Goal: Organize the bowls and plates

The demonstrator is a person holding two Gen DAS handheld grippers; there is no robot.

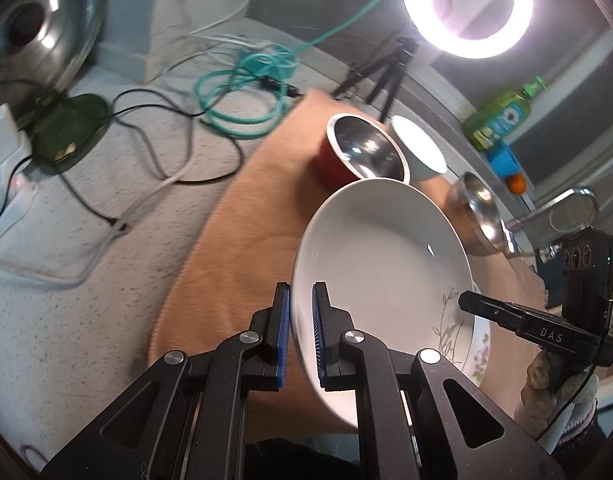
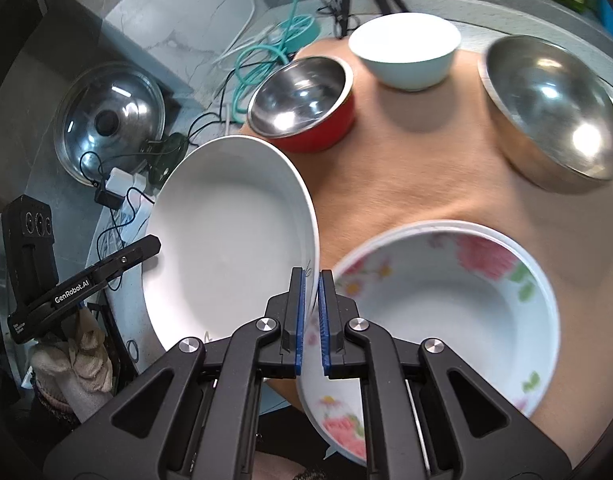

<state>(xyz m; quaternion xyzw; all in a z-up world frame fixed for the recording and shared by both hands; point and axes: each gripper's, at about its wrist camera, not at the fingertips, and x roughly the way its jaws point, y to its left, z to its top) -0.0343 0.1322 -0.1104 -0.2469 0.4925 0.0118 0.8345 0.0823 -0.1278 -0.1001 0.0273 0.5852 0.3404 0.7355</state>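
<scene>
Left gripper [image 1: 302, 320] clamped on the near rim of the white plate [image 1: 382, 248], blue pads either side of the rim wall; right gripper [image 2: 311, 308] clamped on the opposite rim of the same plate, at the edge with the faint leaf print. Both jaws nearly closed, only the rim's thickness between the pads. Plate is tilted and held off the mat [image 2: 426, 168], carried between the two grippers, partly out past the mat's left edge in the right wrist view. Floral bowl [image 2: 446, 300] sits on the mat just right of the plate, its rim passing under the right gripper; whether plate and bowl touch cannot be told. Farther back on the mat: red bowl [image 2: 306, 100], white bowl [image 2: 406, 52], steel bowl [image 2: 554, 112], all apart from each other. Judgement: plate looks like glazed ceramic, so stiff, fairly heavy for its size, slick under the pads, and liable to chip or break if dropped or knocked against the floral bowl's rim. A two-point hold on opposite rims suits it; a single rim pinch would likely let it pivot. Pads should sit well over the raised lip. Setting it down wants a level, slow lowering, one edge first.
</scene>
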